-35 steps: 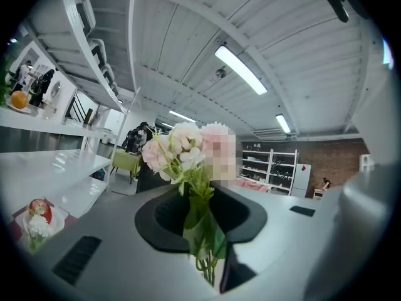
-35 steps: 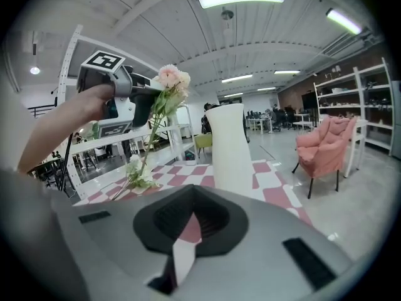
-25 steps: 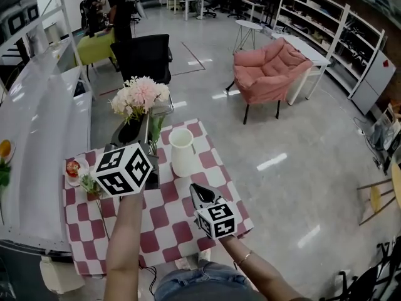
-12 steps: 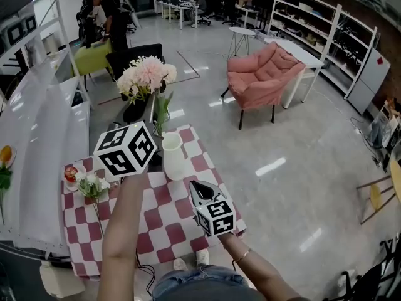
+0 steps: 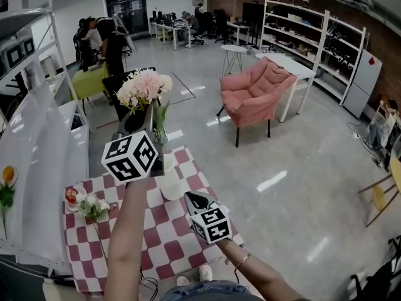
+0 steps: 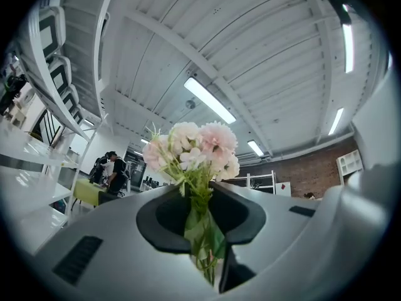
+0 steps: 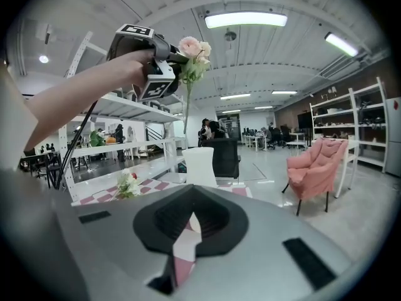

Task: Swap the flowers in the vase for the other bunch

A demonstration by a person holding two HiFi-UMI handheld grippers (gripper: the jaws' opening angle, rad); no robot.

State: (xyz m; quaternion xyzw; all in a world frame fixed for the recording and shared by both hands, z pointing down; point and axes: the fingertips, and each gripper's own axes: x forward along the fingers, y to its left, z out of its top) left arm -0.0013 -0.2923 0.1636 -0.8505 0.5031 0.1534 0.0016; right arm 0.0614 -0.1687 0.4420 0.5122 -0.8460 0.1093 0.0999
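My left gripper (image 5: 149, 119) is shut on the green stems of a pink flower bunch (image 5: 144, 86), held high above the table. In the left gripper view the stems (image 6: 203, 246) are pinched between the jaws, with the blooms (image 6: 194, 152) above them. The white vase (image 5: 170, 184) stands on the checked table (image 5: 169, 243), partly behind my left arm. A small white bunch (image 5: 93, 205) lies on the cloth at the left. My right gripper (image 5: 195, 198) hovers near the vase, shut and holding nothing. The right gripper view shows its jaws (image 7: 188, 221), the vase (image 7: 200, 166), the white bunch (image 7: 128, 184) and the raised pink bunch (image 7: 194, 49).
A small plate (image 5: 72, 195) with something red sits at the table's left edge. White shelving (image 5: 37, 137) runs along the left. A pink armchair (image 5: 254, 99) stands on the shiny floor beyond the table. People are far back in the room.
My left gripper has risen with the pink bunch, higher above the vase. The right gripper has lifted slightly. The view has tilted up toward the room.
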